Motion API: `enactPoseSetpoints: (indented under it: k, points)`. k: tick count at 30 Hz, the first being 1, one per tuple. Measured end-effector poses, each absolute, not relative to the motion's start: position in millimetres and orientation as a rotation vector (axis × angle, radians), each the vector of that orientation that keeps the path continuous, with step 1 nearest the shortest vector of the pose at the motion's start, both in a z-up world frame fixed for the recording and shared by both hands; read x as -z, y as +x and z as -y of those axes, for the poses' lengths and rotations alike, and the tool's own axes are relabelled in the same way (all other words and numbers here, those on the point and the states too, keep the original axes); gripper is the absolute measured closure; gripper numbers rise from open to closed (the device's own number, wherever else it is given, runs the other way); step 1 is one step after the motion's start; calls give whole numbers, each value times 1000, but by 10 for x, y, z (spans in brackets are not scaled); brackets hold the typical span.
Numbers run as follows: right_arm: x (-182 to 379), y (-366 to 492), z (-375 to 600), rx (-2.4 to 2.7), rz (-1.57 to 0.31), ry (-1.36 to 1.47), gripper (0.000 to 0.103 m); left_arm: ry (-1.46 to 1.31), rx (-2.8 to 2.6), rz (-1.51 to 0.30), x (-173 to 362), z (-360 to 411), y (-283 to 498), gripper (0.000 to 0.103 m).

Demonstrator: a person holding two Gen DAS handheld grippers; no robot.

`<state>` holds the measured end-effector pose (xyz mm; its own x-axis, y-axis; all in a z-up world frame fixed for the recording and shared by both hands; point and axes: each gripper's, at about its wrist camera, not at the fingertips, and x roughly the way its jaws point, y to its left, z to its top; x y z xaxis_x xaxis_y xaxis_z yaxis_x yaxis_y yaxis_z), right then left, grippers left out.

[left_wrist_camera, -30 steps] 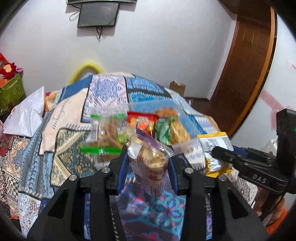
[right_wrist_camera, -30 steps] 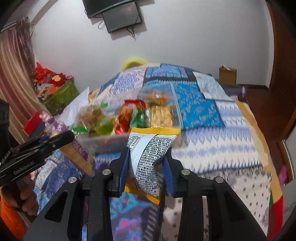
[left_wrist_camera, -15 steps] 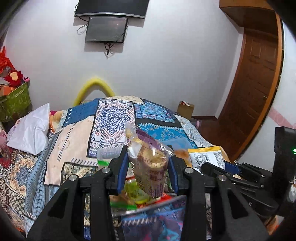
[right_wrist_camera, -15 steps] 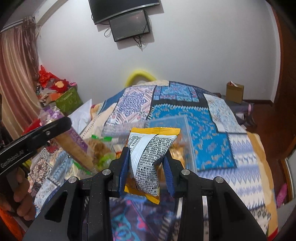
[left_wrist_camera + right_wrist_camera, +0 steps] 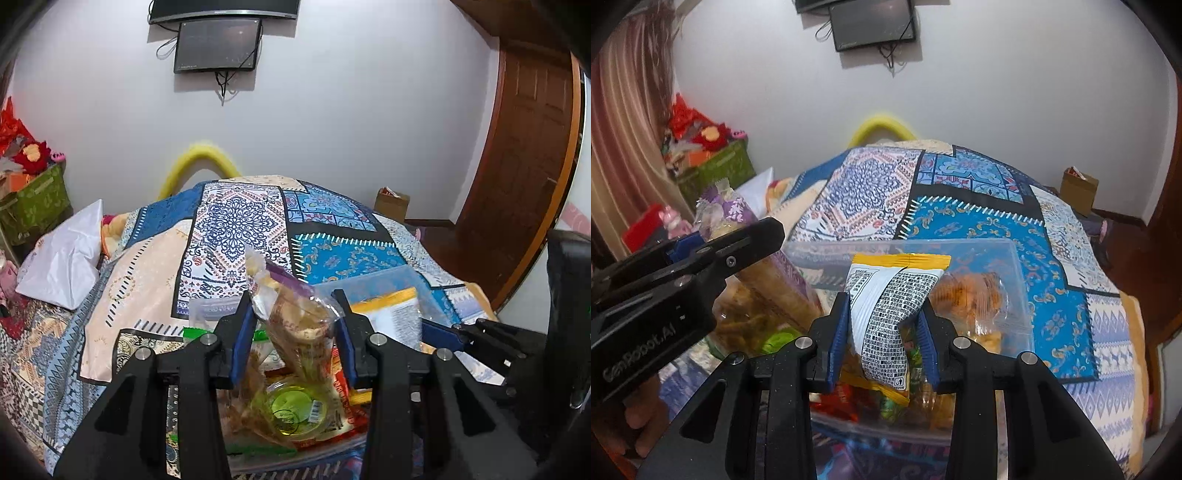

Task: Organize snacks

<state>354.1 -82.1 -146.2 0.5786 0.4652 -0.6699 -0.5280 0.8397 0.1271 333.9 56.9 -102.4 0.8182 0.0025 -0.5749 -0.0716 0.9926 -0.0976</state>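
Note:
My left gripper (image 5: 293, 334) is shut on a clear bag of biscuits with a purple top (image 5: 295, 325) and holds it above the clear plastic bin (image 5: 380, 280) of snacks. My right gripper (image 5: 882, 341) is shut on a yellow-edged white snack packet (image 5: 892, 299) and holds it over the same bin (image 5: 1015, 266). The left gripper and its purple-topped bag (image 5: 768, 266) show at the left of the right wrist view. The right gripper's yellow packet (image 5: 391, 314) shows at the right of the left wrist view. Several snack packs lie in the bin, among them an orange one (image 5: 975, 291).
The bin sits on a bed with a blue patchwork quilt (image 5: 236, 225). A white pillow (image 5: 66, 258) and a green box of toys (image 5: 37, 203) are at the left. A cardboard box (image 5: 1078, 188) and a wooden door (image 5: 524, 166) are at the right.
Both grippers have moved forward over the bin with their packets still held. The bin, earlier ahead of the fingers, now lies under and just beyond them.

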Motion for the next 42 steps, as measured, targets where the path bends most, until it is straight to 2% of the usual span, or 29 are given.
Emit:
enactPoseSetpoints:
  k: [2, 3, 4, 6, 16, 27, 30, 32, 34, 35, 38, 40, 42]
  points:
    - [1469, 3521, 812, -583, -761, -106, 69, -112, -31, -617, 1035, -576, 3327, 39]
    - [1463, 3510, 814, -578, -761, -112, 64, -113, -31, -617, 1036, -580, 3310, 36]
    - [1445, 3495, 826, -567, -757, -115, 58, -117, -27, -618, 1026, -585, 3287, 36]
    - [1399, 3455, 859, -564, -745, -113, 55, -120, -18, -619, 991, -585, 3246, 36]
    - [989, 3143, 1130, -573, -685, -62, 55, -95, -20, -567, 599, -554, 2777, 36]
    - [271, 2374, 1518, -607, -516, 17, 55, -107, 19, -425, -12, -471, 1778, 36]
    - [138, 2118, 1579, -607, -465, 20, 53, -114, 30, -388, -140, -433, 1482, 29]
    - [73, 1965, 1620, -601, -430, 25, 40, -108, 31, -362, -200, -404, 1301, 20]
    - [22, 1817, 1659, -593, -392, 33, 31, -108, 29, -347, -243, -378, 1187, 13]
    - [-2, 1756, 1670, -589, -379, 33, 30, -109, 35, -337, -267, -361, 1102, 9]
    - [-46, 1617, 1701, -580, -352, 27, 22, -102, 25, -310, -316, -330, 937, 4]
    - [-61, 1536, 1719, -562, -329, 27, 10, -100, 18, -295, -338, -319, 850, 2]
    - [-61, 1493, 1750, -553, -318, 29, 6, -99, 19, -291, -348, -303, 791, 2]
